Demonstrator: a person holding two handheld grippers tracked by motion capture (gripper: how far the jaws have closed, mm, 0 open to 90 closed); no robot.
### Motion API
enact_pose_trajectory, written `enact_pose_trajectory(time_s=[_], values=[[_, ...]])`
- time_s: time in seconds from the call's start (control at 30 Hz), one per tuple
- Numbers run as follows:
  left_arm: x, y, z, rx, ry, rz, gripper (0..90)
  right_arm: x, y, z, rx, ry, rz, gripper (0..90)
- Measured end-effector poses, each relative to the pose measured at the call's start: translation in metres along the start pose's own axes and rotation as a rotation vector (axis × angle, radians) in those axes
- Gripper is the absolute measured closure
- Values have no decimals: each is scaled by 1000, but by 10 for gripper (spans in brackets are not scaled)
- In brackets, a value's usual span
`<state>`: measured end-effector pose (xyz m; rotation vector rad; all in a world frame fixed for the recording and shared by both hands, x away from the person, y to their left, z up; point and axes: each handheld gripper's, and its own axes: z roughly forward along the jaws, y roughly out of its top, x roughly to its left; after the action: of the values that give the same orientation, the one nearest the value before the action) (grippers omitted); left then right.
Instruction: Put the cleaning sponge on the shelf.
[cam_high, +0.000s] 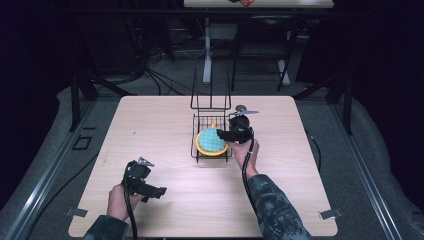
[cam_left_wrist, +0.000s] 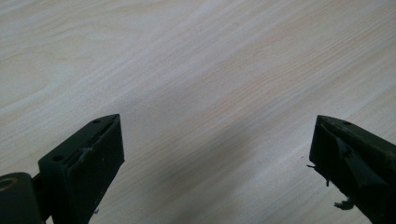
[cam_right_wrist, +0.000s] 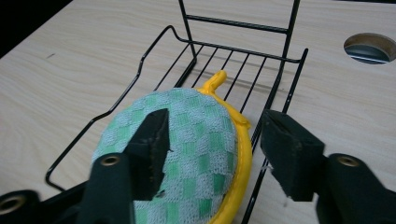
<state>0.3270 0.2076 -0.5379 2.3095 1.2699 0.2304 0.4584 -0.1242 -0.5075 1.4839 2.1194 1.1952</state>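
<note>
Green checked pad (cam_right_wrist: 187, 154) in wire rack (cam_high: 196, 131) at table centre, right gripper (cam_right_wrist: 212, 140) open, apparently straddling its yellow edge, left gripper (cam_left_wrist: 215, 154) open at seven o'clock over bare table (cam_high: 165, 200).

Your bench is a light wood-grain table (cam_high: 165, 200) with rounded corners; the grain runs diagonally across the left gripper view (cam_left_wrist: 210, 70). Note a round cable hole (cam_right_wrist: 370, 47) cut in the top near its far edge, and small metal brackets (cam_high: 76, 212) at the near corners. Grey floor (cam_high: 45, 165) surrounds the table, with rails (cam_high: 372, 200) on both sides. Behind it you have loose cables (cam_high: 160, 80), a white table leg (cam_high: 207, 50) and dark frames.
</note>
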Motion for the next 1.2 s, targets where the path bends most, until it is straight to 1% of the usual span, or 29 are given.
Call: enact_pose_trajectory(time_s=[0.07, 0.1, 0.13, 0.17, 0.2, 0.23, 0.3, 0.37, 0.4, 0.53, 0.57, 0.7, 0.77, 1.07, 1.2], values=[[0, 0, 0, 2, -3, 0, 31, 0, 1, -6, 8, 11, -19, 319], [0, 0, 0, 1, 1, 0, 31, 1, 1, -8, 12, 13, -16, 297], [0, 0, 0, 3, -3, 1, 31, 0, 1, -11, 3, 14, -38, 283], [0, 0, 0, 3, -3, 1, 30, 0, 1, -14, -1, 18, -46, 256], [0, 0, 0, 3, -3, 0, 31, 0, 1, -18, 8, 32, -51, 234], [0, 0, 0, 2, -2, -1, 30, 0, 1, -21, 11, 36, -53, 214], [0, 0, 0, 3, -2, -1, 30, 0, 0, -29, 18, 46, -77, 179], [0, 0, 0, 2, -2, 0, 30, 1, 0, -34, 29, 51, -89, 156], [0, 0, 0, 2, -2, 0, 30, 1, -1, -39, 39, 57, -93, 152], [0, 0, 0, 2, -2, 0, 30, 2, -5, -52, 46, 66, -143, 128], [0, 0, 0, 3, -2, 0, 30, 3, -6, -59, 52, 75, -149, 115], [0, 0, 0, 3, -1, 1, 30, 5, -10, -75, 56, 82, -166, 88], [0, 0, 0, 3, -1, 0, 30, 6, -11, -82, 58, 87, -186, 78], [0, 0, 0, 3, 0, 0, 30, 9, -20, -122, 70, 97, -226, 26], [-1, 0, 0, 3, 0, 0, 30, 8, -26, -138, 68, 92, -239, 17]])
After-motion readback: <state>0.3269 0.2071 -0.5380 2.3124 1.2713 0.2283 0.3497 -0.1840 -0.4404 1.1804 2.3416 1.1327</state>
